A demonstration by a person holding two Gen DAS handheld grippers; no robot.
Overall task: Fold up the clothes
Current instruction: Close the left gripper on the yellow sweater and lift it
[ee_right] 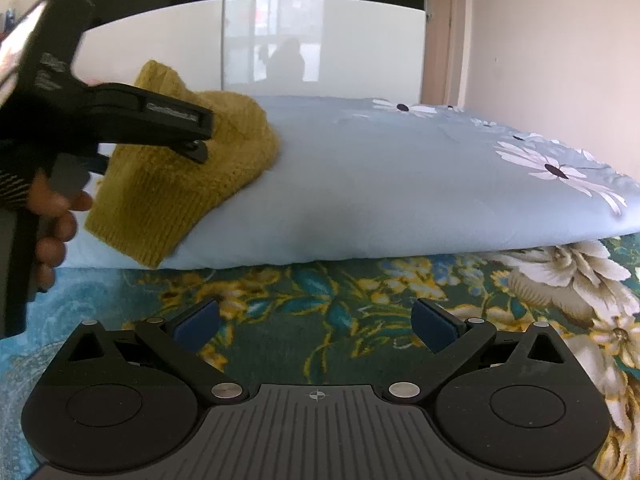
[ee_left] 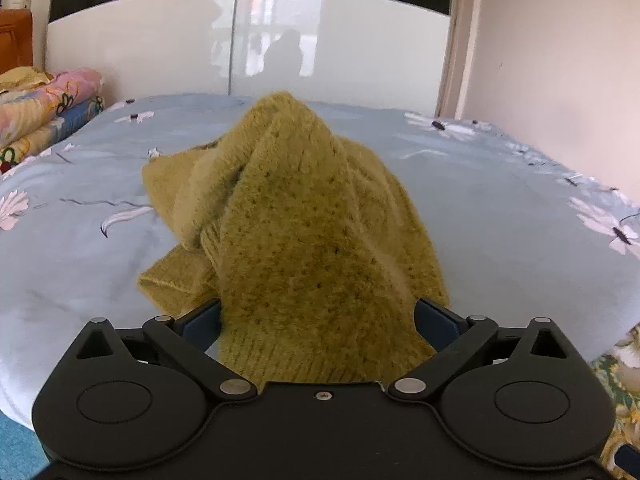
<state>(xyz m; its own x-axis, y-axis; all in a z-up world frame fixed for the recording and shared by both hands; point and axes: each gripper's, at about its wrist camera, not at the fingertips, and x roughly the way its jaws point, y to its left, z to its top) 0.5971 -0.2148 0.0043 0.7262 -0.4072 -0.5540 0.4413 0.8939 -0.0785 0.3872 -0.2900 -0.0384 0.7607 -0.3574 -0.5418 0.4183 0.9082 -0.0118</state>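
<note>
One yellow sweater lies bunched near the bed's front edge, its hem between the spread left gripper; the right gripper hangs released, empty.

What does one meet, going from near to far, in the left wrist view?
Black left gripper → mustard-yellow knitted sweater lying between its blue pads → pale blue flowered bedsheet → glossy white wardrobe doors.

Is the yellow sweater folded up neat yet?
No. The sweater is bunched in a crumpled heap on the blue bed cover, its ribbed hem between the left tool fingers.
</note>
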